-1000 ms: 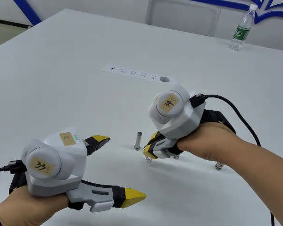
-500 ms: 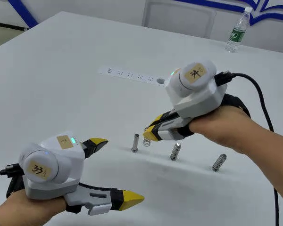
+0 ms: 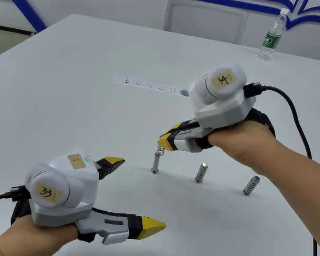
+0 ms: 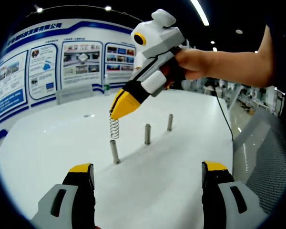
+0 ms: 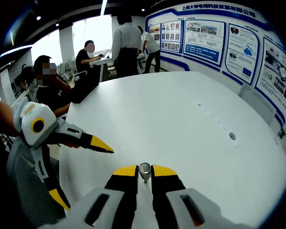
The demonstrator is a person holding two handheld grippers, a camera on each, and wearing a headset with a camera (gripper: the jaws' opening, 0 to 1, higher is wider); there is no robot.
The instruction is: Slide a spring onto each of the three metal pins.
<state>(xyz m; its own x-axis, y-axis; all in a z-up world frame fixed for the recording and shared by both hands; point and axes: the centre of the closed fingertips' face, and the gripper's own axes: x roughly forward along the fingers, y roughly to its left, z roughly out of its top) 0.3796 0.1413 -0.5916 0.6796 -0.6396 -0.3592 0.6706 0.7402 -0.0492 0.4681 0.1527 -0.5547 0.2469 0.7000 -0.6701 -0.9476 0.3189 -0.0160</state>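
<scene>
Steel spring (image 3: 159,152) pinched and poised right over the last bare pin (image 3: 155,165)!
Clamped by its top coils in the right gripper (image 3: 165,143), tips closed tight on it, hanging upright, lower end just at the pin's top, contact hard to tell. Held vertical, presumably for a straight drop down the shaft. Neighbouring pins (image 3: 201,172) both wearing springs, so judged the final one of three. Left gripper (image 3: 133,193) parked low and well apart, jaws spread wide, gripping nothing, clear of the work on the white table (image 3: 69,80).
</scene>
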